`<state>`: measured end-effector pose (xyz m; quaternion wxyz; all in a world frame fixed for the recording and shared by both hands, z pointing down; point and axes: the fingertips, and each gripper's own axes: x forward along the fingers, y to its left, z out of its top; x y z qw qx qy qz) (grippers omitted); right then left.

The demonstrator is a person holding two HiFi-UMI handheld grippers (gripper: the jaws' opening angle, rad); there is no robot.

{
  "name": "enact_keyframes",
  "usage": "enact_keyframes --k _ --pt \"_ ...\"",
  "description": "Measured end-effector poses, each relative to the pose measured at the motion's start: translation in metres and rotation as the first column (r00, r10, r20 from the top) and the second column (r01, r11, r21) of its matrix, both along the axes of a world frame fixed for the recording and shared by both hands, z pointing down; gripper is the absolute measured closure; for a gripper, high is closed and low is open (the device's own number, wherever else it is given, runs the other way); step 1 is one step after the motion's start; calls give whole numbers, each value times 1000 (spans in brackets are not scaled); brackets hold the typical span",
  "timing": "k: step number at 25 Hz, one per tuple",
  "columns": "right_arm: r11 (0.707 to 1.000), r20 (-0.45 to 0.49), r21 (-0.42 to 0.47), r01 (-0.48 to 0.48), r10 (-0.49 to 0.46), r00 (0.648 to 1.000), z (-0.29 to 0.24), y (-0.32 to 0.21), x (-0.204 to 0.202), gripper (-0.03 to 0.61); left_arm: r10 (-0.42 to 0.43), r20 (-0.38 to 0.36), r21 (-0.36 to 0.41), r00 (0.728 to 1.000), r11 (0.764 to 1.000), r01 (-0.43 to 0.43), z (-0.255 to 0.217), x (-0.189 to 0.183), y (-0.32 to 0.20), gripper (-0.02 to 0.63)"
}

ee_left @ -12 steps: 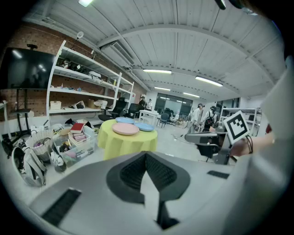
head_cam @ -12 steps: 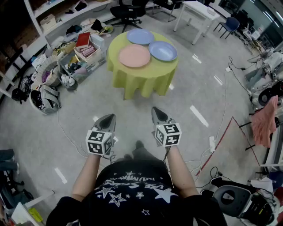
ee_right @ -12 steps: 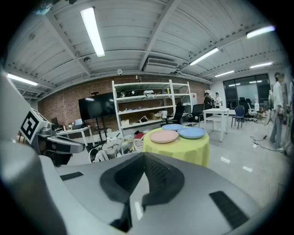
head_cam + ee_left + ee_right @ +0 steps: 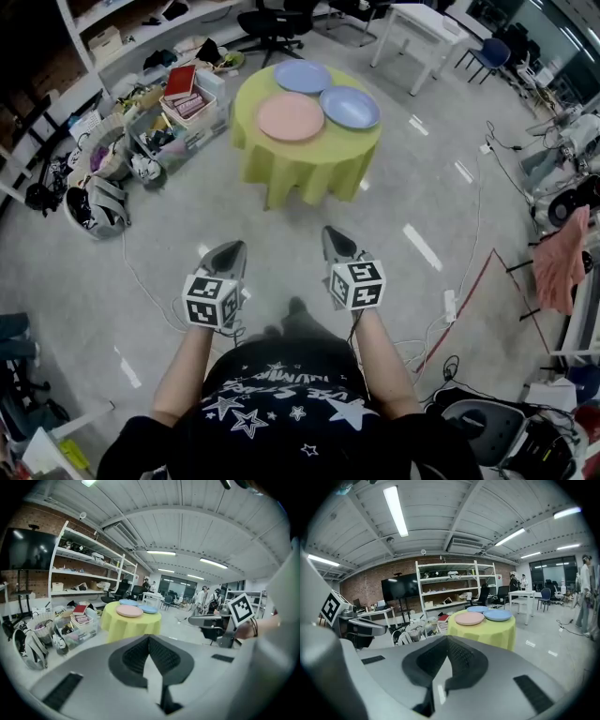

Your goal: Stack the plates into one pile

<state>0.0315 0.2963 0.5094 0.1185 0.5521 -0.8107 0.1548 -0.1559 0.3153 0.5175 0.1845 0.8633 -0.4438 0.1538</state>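
Observation:
Ahead stands a small round table under a yellow-green cloth [image 4: 309, 169]. On it lie a pink plate [image 4: 290, 116] and two blue plates [image 4: 350, 107], [image 4: 302, 76], side by side, none stacked. The pink plate [image 4: 129, 611] [image 4: 469, 618] also shows far off in both gripper views. My left gripper [image 4: 229, 251] and right gripper [image 4: 335, 240] hang over bare floor well short of the table. Both are shut, jaws tip to tip, holding nothing.
Left of the table sit bins of books and clutter [image 4: 178, 117], a backpack [image 4: 97, 211] and shelving. Cables [image 4: 464, 281] run over the floor at the right, next to a pink cloth [image 4: 562, 258]. Office chairs and a white table [image 4: 417, 28] stand behind.
The view has shifted slightly, so the table sits a little to the right and higher in the head view. Both grippers stay shut, in the same place.

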Motion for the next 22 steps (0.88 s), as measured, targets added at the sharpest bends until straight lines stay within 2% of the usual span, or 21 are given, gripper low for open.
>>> enact_keyframes --k 7,12,22 --pt "999 27 -17 36 -35 999 6 0 -10 563 -30 -19 -41 999 999 29 16 -14 -1 595" --pt "1000 56 -18 2 -1 998 9 -7 -2 563 -2 -11 -30 1000 1000 2 16 -13 -2 595" --pt "998 85 -37 -46 49 995 20 -51 12 563 -48 -41 -35 998 998 46 11 -17 -47 595"
